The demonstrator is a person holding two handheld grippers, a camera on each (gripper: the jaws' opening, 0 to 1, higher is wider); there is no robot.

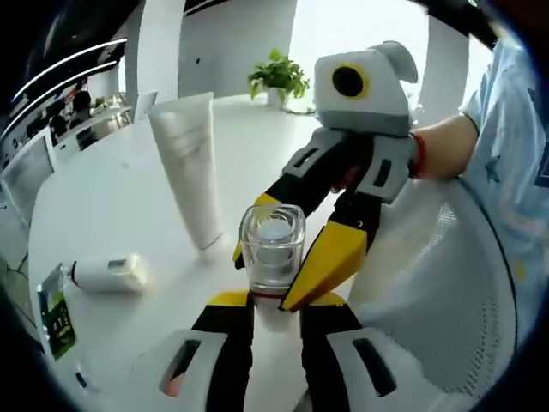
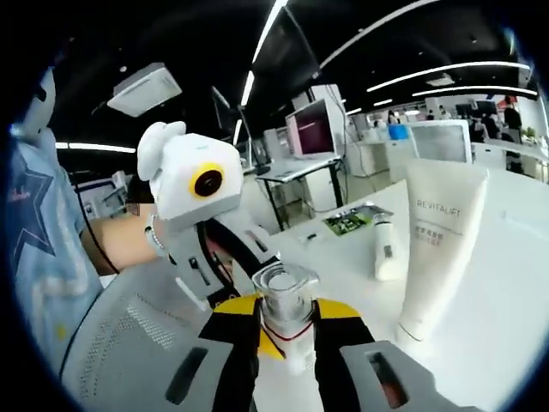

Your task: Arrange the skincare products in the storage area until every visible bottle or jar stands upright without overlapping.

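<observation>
Left gripper nearest in the left gripper view: fingers closed in on the base of the clear square-capped bottle, gripping it. Bottle upright over the white worktop.

Right gripper comes in from the far right of that view; its yellow-tipped fingers pinch the same bottle from the other side.

Right gripper view agrees: right gripper fingers narrowed on the bottle, cap poking up between them. Left gripper just behind it, its fingers down at the bottle too. So both grippers are on one bottle.

Left gripper view, near left: small white bottle lying on its side, next to a green-labelled packet flat at the worktop edge. Both well apart from the held bottle.

Just beyond the held bottle: white tube standing cap-down, leaning slightly. In the right gripper view the tube reads REVITALIFT, with the lying white bottle and packet beyond it.

Grey mesh chair back on the near right. Far end of worktop: potted plant.
</observation>
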